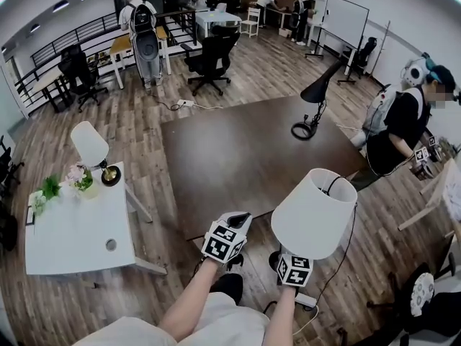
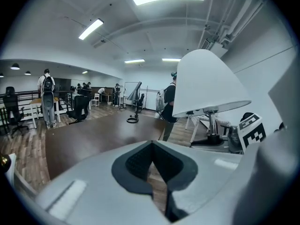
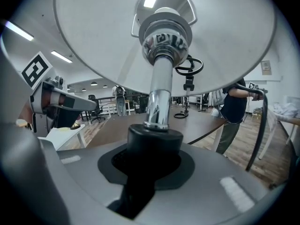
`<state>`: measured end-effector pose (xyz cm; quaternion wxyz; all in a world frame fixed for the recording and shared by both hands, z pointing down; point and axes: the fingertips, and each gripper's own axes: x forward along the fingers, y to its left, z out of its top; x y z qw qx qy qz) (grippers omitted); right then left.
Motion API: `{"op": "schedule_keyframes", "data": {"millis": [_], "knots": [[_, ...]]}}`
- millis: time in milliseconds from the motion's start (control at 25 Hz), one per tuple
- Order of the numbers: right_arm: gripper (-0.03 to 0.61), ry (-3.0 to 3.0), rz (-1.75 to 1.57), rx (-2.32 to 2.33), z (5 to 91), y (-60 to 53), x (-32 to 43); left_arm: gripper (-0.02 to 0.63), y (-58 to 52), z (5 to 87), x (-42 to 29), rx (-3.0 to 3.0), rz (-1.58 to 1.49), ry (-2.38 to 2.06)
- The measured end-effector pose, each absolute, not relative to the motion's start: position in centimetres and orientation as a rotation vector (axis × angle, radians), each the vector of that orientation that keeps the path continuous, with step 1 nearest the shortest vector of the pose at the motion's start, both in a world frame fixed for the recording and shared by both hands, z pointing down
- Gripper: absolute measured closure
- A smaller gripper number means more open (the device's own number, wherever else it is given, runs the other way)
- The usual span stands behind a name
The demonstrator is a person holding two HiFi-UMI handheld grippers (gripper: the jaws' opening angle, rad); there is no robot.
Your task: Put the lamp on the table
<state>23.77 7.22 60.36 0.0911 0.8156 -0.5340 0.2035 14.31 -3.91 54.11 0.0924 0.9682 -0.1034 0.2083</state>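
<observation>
The right tool (image 3: 151, 159) is pinched on the table lamp (image 1: 315, 215), its jaws closed around the black collar (image 3: 154, 136) at the foot of the chrome stem (image 3: 157, 95). It holds the lamp upright in the air just short of the near edge of the dark brown tabletop (image 1: 230, 157), not yet over it. The left tool (image 2: 153, 167) is pressed together on nothing and hangs just beside the right one. The lamp looks top-heavy. Its wide white shade (image 3: 93, 36) is probably thin and easily dented, so it is no place to grip. The polished stem would likely slip between the jaws, which makes the matte collar low on the lamp the sounder hold. A black cord (image 1: 348, 240) trails from the lamp toward the floor and could tug or snag as the lamp goes across. A black desk lamp (image 1: 315, 107) stands at the far side of the tabletop, well apart.
</observation>
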Motion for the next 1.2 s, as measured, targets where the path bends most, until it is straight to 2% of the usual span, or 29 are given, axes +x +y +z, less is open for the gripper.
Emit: {"op": "schedule_keyframes", "data": {"millis": [560, 1200], "knots": [[0.472, -1.628, 0.589, 2.353, 61.4, 1.0, 30.9, 0.614, -9.9, 55.2, 21.5, 2.826, 0.621, -0.385], [0.472, -1.657, 0.49, 2.307, 59.9, -7.8, 38.4, 0.614, -18.9, 55.0, 26.4, 2.744, 0.553, -0.486]]}}
